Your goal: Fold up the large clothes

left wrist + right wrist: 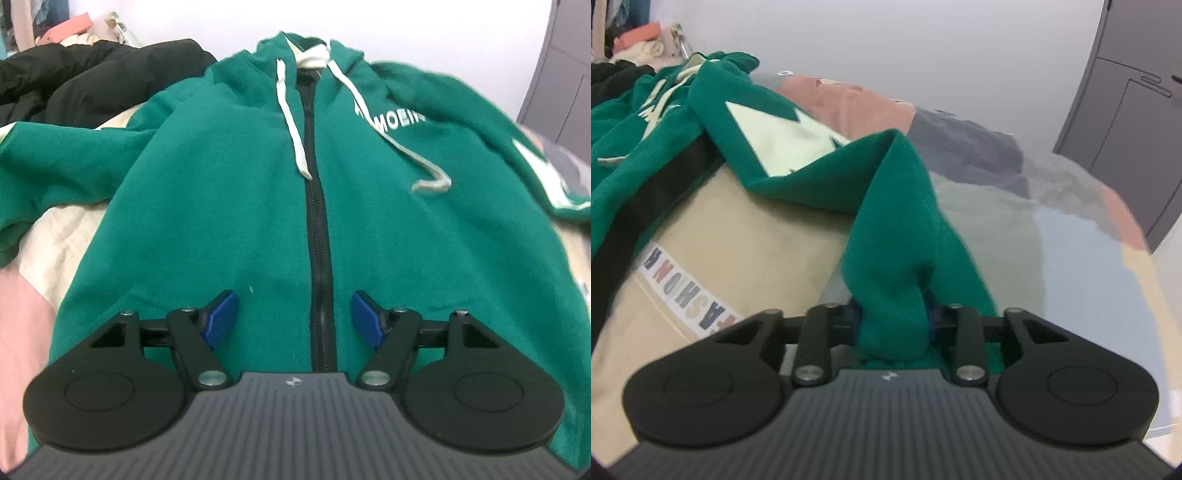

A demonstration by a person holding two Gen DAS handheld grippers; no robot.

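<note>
Your right gripper (893, 321) pinches the green hoodie (229, 206) sleeve (894, 236); your left gripper (293, 317) hangs wide over its zipper (318, 236).

A green hoodie (229, 206) with a black zipper (318, 258) and white drawstrings (291, 125) was seen; beside it, black clothing (85, 85) was noted.

The left wrist view looks steeply down from close above the green hoodie's (229, 206) hem, facing up its zip toward the hood and the wall behind the bed. The right wrist view sits close over the bed's (1052, 251) right side, facing the grey wardrobe (1126, 122). Both views share the hoodie's right sleeve.
</note>
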